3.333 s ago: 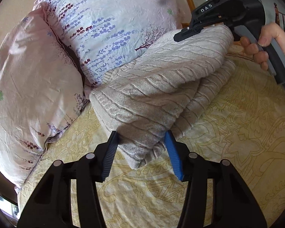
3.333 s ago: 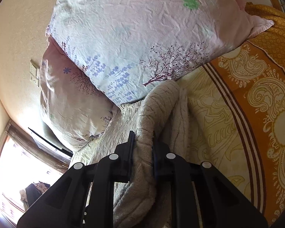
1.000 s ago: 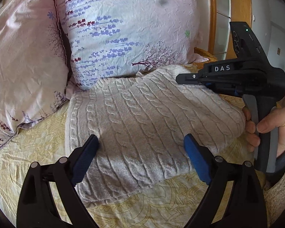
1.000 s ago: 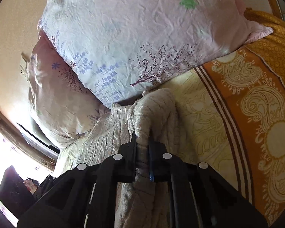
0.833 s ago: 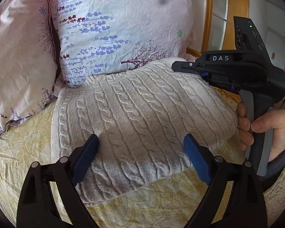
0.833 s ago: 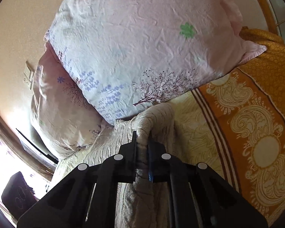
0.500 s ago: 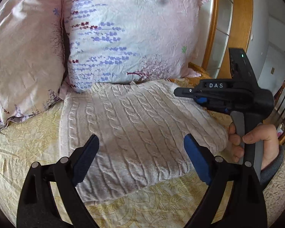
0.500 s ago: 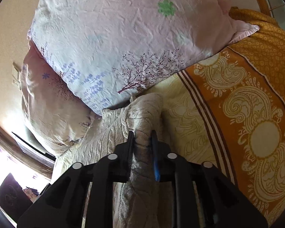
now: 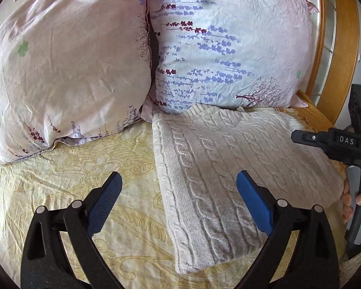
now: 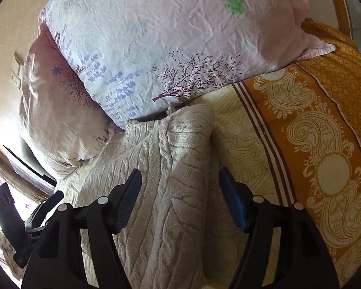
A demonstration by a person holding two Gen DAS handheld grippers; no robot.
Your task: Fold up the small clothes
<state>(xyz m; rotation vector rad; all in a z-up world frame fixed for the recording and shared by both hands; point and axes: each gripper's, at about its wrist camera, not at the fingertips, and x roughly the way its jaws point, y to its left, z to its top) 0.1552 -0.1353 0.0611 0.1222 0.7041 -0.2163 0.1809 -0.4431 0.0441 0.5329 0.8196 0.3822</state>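
- The bedspread [image 9: 60,168], pale yellow with a paisley print and an orange patterned border [image 10: 325,144] along one side, covered the bed and carried everything else.
- Two pink floral pillows stood against the head of the bed: the left pillow [image 9: 60,72] and the right pillow [image 9: 228,48], touching one another along a dark seam between them.
- The sweater [image 9: 228,159], a cream cable-knit garment, lay folded into a flat rectangle on the bedspread. Its far short edge touched the foot of the right pillow. Its long axis ran from the pillows toward the camera of the left wrist view, and the cable ribs followed that same line.
- In the right wrist view the sweater [image 10: 170,168] showed a thick rolled fold along the edge nearest the orange border.
- The left gripper [image 9: 178,197] hovered above the near end of the sweater with its blue pads spread wide and nothing clamped; one pad stood over the bare bedspread, the other over the knit.
- The right gripper [image 10: 180,200] had its jaws parting, the rolled fold of the sweater lying between the pads without being pressed by either.
- A hand [image 9: 353,204] gripped the handle of the right gripper at the right edge of the left wrist view.
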